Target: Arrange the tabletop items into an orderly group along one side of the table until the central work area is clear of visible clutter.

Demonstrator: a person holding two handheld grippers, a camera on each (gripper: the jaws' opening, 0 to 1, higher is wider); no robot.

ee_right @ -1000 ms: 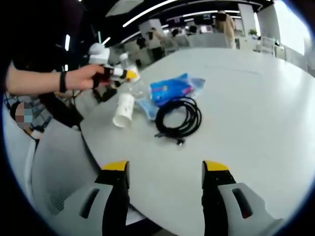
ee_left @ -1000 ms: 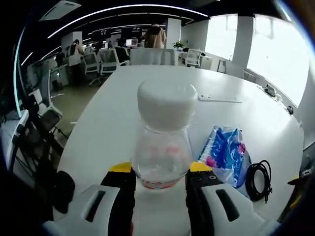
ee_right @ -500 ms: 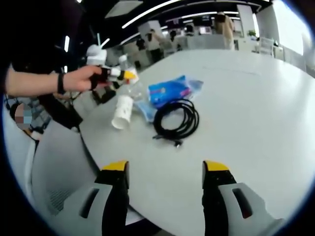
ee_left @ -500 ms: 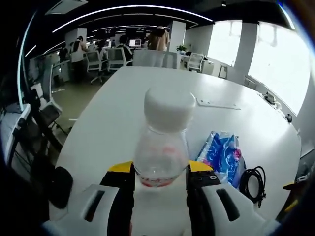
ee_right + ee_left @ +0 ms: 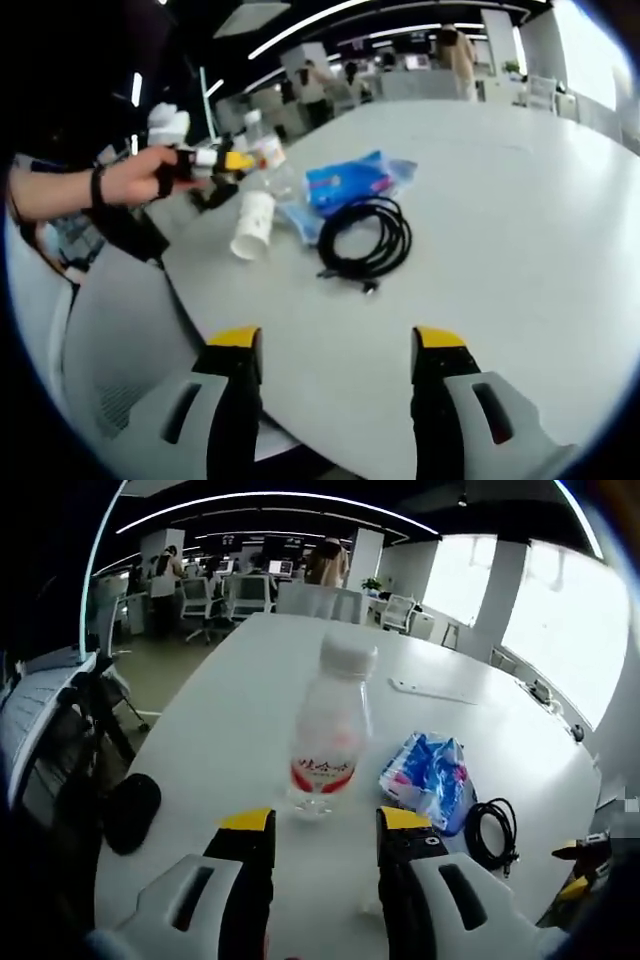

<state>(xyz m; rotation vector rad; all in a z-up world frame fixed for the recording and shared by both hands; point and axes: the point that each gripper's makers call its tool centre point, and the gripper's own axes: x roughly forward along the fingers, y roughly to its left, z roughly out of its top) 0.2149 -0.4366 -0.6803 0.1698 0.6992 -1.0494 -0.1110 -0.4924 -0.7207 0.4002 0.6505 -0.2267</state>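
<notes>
A clear plastic bottle (image 5: 328, 730) with a white cap and a red label stands upright on the white table (image 5: 250, 680). It is just ahead of my left gripper (image 5: 325, 820), which is open with nothing between its jaws. To the bottle's right lie a blue packet (image 5: 430, 778) and a coiled black cable (image 5: 490, 830). In the right gripper view my right gripper (image 5: 336, 340) is open over bare table near the edge. Beyond it are the cable (image 5: 365, 235), the packet (image 5: 345, 180), a white paper cup (image 5: 250, 225) on its side, the bottle (image 5: 265, 150) and a hand with the left gripper (image 5: 225, 160).
A dark rounded object (image 5: 130, 810) sits at the table's left edge. A grey chair (image 5: 110, 340) stands against the near edge. A flat plate (image 5: 430, 690) is set into the table farther back. Office chairs and people are in the background.
My left gripper has let go of the bottle and drawn back; the bottle now stands on the table. The right gripper has stayed where it was.
</notes>
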